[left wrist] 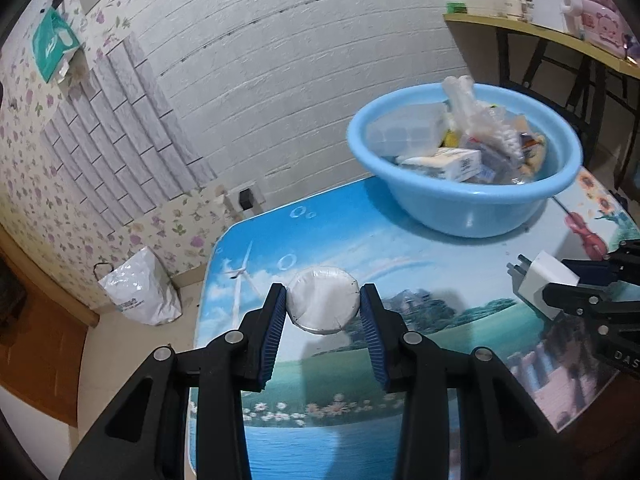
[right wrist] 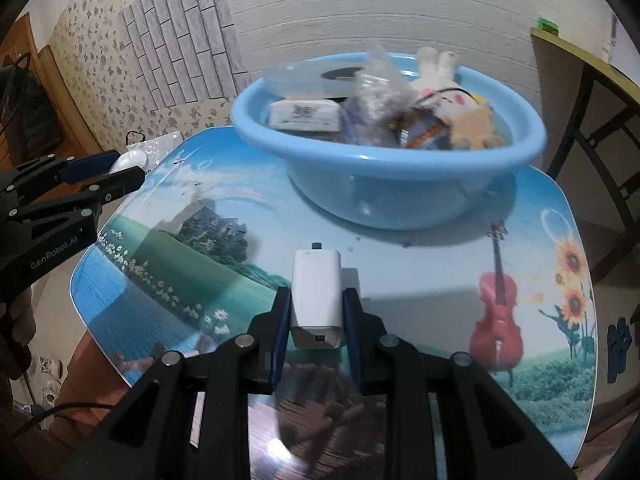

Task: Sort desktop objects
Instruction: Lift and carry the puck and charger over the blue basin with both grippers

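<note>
Both tongs are loaded and above the surface [right wrist: 440, 280], its printed landscape bare beneath them. The left tongs [left wrist: 323, 305] pinch a round white disc in clear wrap [left wrist: 324, 298] by its two edges, low in the centre of the left wrist view. The right tongs [right wrist: 316, 312] are pressed tight on a white charger plug [right wrist: 317, 292], gripping its rear half, prongs pointing away; in the left wrist view the plug shows at the right edge [left wrist: 546, 284].

The blue basin [right wrist: 532, 140] sits in the upper middle of the right wrist view and the upper right of the left one [left wrist: 460, 208], already heaped with a tissue pack, crinkled bags and a plush toy. Judging by that, the step in hand is carrying both pieces over to it.

To do it well, each load should clear the rim before it is let go, since the pile stands near rim height. The disc is held only at its edges, so the wrap may slip; keep it level and the pinch steady. Bring one in at a time so the tongs do not clash over the bowl, and lower the plug into a gap rather than dropping it on the heap.
</note>
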`<state>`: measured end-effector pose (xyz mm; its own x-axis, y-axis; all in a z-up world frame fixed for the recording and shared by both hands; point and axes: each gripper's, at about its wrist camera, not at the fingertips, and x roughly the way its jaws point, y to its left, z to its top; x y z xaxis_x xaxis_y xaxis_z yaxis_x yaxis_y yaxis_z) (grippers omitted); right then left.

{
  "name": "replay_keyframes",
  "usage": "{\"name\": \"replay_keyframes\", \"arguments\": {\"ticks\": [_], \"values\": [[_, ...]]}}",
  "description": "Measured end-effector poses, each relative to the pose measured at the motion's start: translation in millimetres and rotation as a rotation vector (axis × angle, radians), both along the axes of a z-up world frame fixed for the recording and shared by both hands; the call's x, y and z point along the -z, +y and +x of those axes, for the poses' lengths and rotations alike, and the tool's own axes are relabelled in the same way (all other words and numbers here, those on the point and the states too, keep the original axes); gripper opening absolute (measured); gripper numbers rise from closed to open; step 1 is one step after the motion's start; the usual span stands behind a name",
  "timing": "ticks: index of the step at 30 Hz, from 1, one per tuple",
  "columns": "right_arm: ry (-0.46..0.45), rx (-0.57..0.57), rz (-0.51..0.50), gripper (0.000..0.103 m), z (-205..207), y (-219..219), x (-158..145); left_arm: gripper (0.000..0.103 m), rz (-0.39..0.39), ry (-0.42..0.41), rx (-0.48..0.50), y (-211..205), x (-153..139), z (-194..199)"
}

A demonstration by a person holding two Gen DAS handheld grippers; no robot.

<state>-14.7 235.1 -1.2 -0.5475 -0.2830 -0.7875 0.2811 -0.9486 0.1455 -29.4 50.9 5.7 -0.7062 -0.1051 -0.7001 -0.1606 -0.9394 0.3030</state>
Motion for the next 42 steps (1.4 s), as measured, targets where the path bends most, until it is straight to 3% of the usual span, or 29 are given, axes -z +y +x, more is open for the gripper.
{"name": "replay_keyframes", "arguments": {"ticks": [17, 30, 42], "values": [[0.003, -0.017, -0.009, 0.027, 1, 13, 6, 0.037, -0.017, -0.019, 0.020, 27, -2, 8], [-0.035, -0.019, 0.011, 0.028, -9, 7, 21, 0.037, 0.013, -0.048, 0.021, 26, 7, 5], [0.022, -0.133, 0.055, 0.025, 1, -13, 7, 0.037, 0.074, -0.053, 0.026, 19, 5, 3]]}}
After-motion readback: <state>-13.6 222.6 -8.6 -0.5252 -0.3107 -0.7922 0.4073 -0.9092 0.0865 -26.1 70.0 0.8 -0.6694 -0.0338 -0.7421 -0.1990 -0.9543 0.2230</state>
